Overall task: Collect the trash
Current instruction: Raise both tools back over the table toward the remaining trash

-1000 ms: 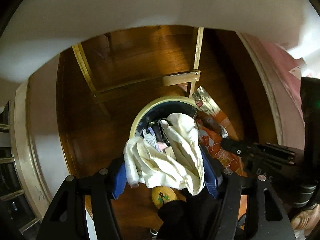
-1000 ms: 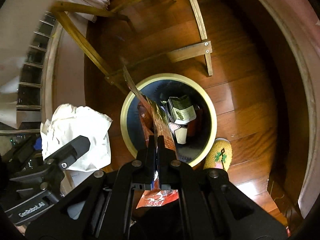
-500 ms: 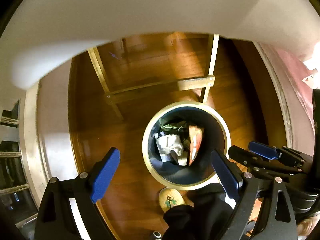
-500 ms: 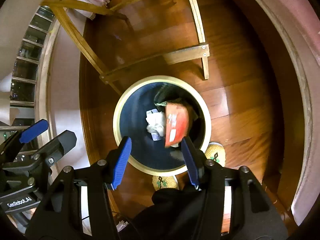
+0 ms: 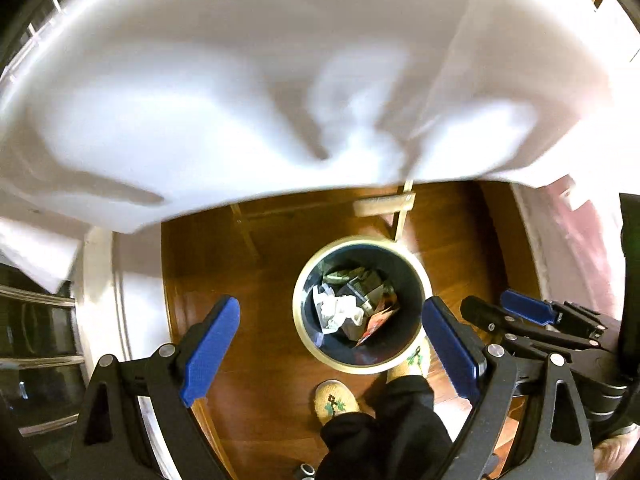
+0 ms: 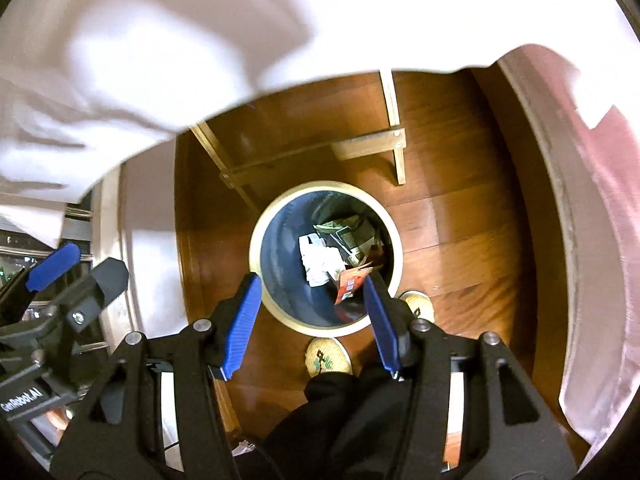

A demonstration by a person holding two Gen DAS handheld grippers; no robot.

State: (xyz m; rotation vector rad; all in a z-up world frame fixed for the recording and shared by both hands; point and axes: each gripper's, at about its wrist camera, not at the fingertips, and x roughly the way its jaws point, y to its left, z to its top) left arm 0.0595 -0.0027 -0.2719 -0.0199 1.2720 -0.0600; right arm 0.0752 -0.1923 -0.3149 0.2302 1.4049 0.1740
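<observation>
Trash (image 6: pixel 324 264) now down in the round bin (image 5: pixel 298 312) on the wood floor (image 6: pixel 460 216): white crumpled paper (image 5: pixel 338 312) and a red wrapper (image 6: pixel 350 282), dropped a moment ago. Left gripper (image 5: pixel 332 344) and right gripper (image 6: pixel 312 320) above the bin, fingers (image 5: pixel 210 344) wide apart, holding nothing. Higher than half a second ago, with a white cloth (image 5: pixel 240 80) filling more of the top. Probably time to look for more trash. Slippers (image 6: pixel 328 356) just beside the bin.
</observation>
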